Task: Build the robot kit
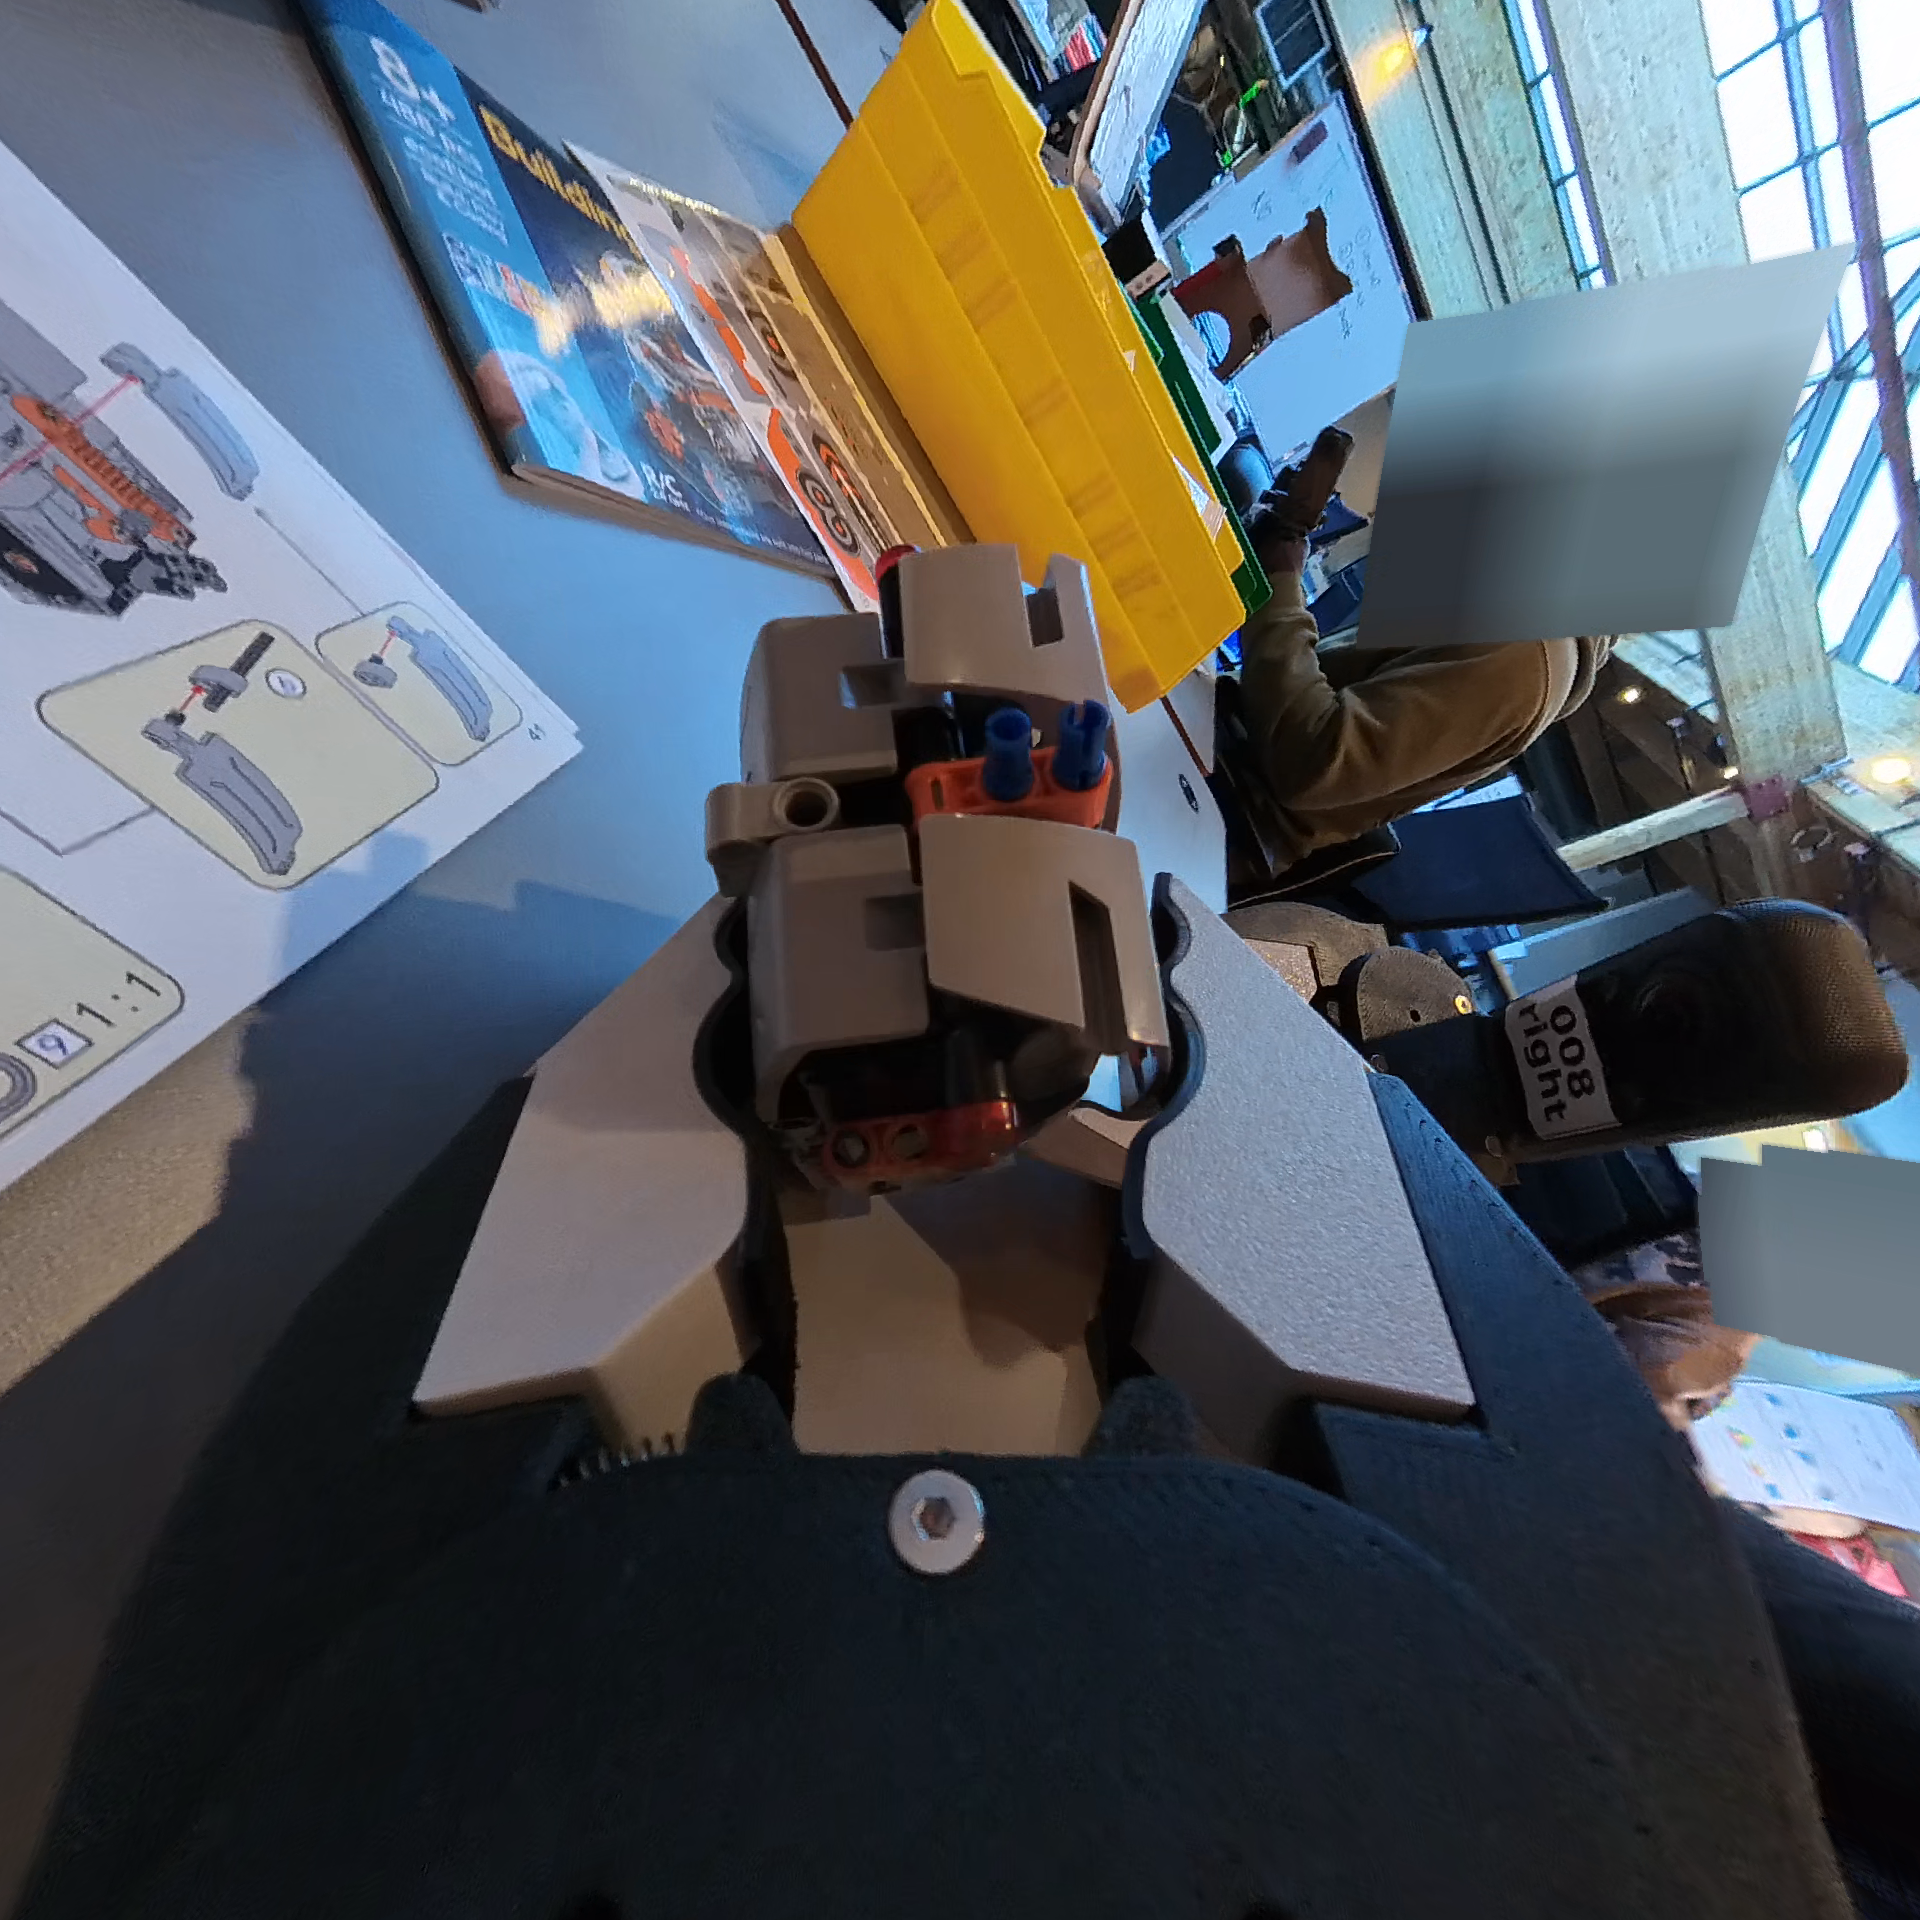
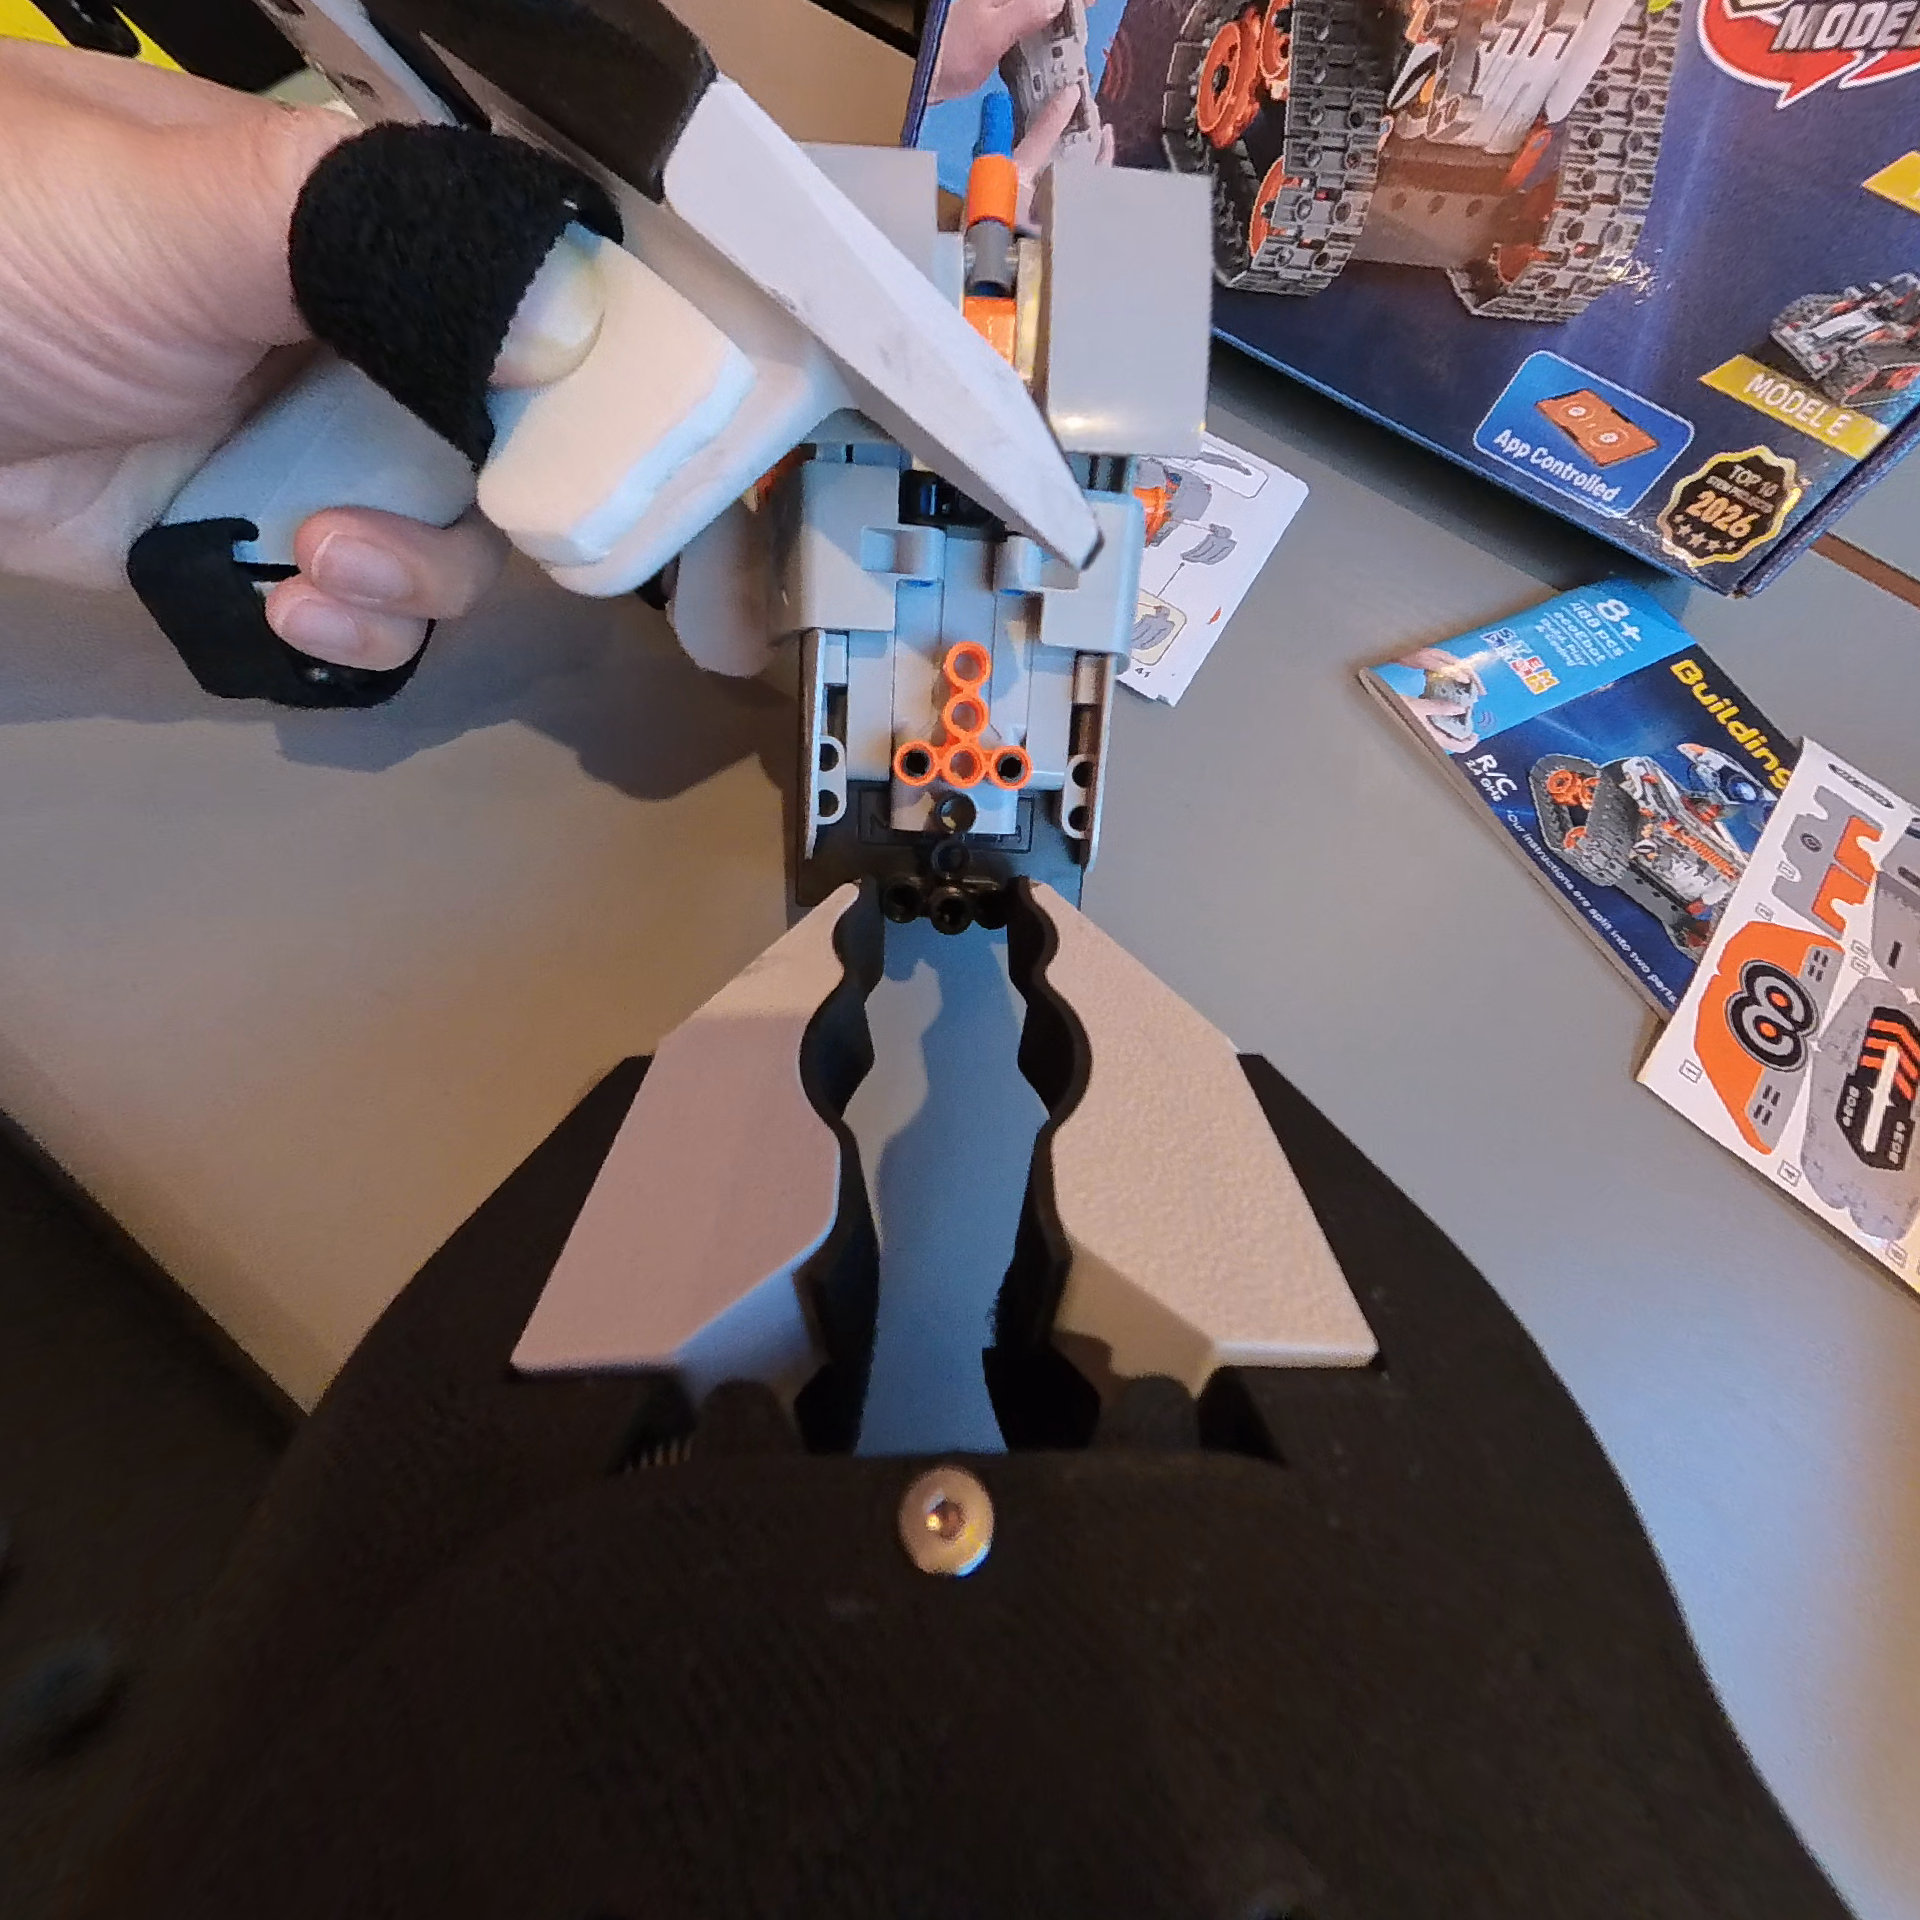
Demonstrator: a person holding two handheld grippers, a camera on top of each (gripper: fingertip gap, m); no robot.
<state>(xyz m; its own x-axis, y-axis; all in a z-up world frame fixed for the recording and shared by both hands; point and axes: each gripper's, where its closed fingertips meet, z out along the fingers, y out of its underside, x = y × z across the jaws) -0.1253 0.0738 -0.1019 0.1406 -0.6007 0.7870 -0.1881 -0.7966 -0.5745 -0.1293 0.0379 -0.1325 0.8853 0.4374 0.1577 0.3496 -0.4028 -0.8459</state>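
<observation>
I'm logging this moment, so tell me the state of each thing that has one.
Left hand-held gripper: shut on the grey, orange and black plastic brick model, held off the table.
Right hand-held gripper: open, tips at the model's black end.
Yellow plastic bin: lying on its side.
Blue instruction booklet: closed, flat.

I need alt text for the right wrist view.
The right tool touches the black end of a grey brick model with orange pins, which the left tool clamps above a grey table.
</observation>
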